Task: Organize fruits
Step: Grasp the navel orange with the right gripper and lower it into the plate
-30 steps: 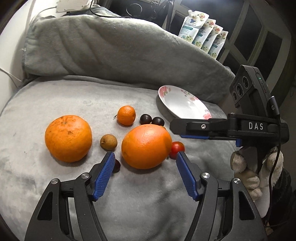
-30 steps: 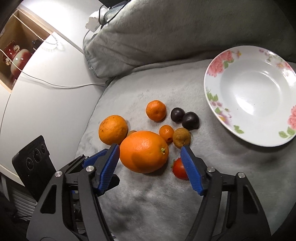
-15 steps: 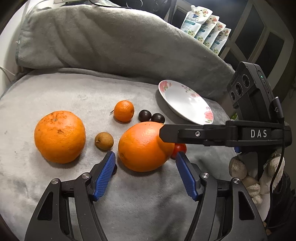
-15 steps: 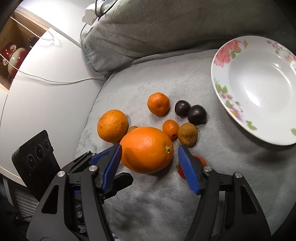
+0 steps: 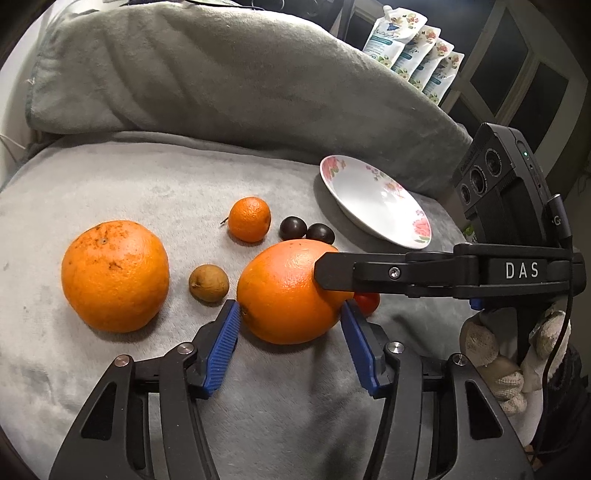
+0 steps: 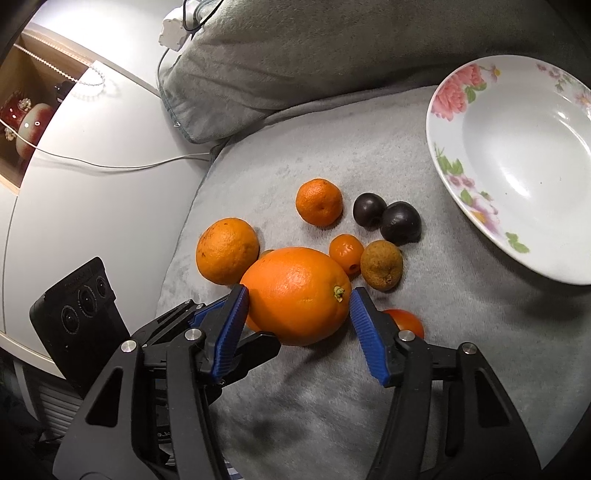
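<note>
Checking occlusions first: red tomato (image 5: 367,301) shows only as a sliver in the left wrist view, behind the large orange (image 5: 288,291) and a black finger; in the right wrist view a blue pad covers part of it. Small oval orange fruit (image 6: 345,253) appears in the right view only. A thin orange sliver between the two big fruits there is too hidden to identify. The gloved hand (image 5: 495,365) is cut off at the frame edge. Pouch labels (image 5: 413,48) are unreadable.

Surface: grey fleece blanket (image 5: 147,192), with a bulky grey bolster (image 5: 221,81) along its far side. Beside it in the right view are a white cabinet top (image 6: 92,184), a thin cable (image 6: 110,166) and a white plug block (image 6: 173,31). Dark window panes (image 5: 517,74) stand behind the pouches.

Large orange: smooth, glossy, slightly oval, stem nub on the side facing the right camera. It rests on the blanket in the middle of the fruit cluster, well apart from the floral plate (image 6: 454,155).

Left gripper (image 5: 290,310): jaws have just been closing, orange between them, pad tips at its flanks. Cannot tell whether they press. Right gripper (image 6: 297,295): the same, jaws just closing from another side, pad tips against the orange's outline, pressure not confirmed.

Neighbours: rough-skinned orange (image 5: 114,275) sits apart in the left view, mandarin (image 5: 249,219) farther back, two dark plums (image 5: 293,228) touching each other, and brown fruit (image 5: 208,283) just beside the left pad.
</note>
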The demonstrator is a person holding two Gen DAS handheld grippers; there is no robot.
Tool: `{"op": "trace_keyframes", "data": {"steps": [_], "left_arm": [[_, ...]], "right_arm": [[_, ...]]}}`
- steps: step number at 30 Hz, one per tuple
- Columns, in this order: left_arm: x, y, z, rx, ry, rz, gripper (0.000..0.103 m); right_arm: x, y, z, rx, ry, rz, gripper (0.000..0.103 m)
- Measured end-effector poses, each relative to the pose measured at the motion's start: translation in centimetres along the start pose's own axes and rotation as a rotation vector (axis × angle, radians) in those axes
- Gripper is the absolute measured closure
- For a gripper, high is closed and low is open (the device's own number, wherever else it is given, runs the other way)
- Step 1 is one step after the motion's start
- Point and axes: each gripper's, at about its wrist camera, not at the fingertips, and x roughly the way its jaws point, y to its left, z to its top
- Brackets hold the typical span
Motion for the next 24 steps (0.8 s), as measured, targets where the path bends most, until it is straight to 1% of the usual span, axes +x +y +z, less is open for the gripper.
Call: {"op": "trace_keyframes", "data": {"steps": [10, 17, 24], "left_arm": [[-0.5, -0.7, 0.2, 0.010, -0.017, 0.006, 0.048], [-1.1, -2.2, 1.2, 0.043, -0.040, -0.012, 0.048], [-0.6, -4.4, 2.6, 0.083, -0.056, -0.044, 0.048]], "right_arm": [[-0.8, 0.3, 0.0, -0.013, -0.021, -0.003, 0.043], [-3.1, 0.5, 0.3, -0.021, -0.071, -0.010, 0.044], [-6.2, -0.8, 0.7, -0.004, -0.124, -0.028, 0.044]]}}
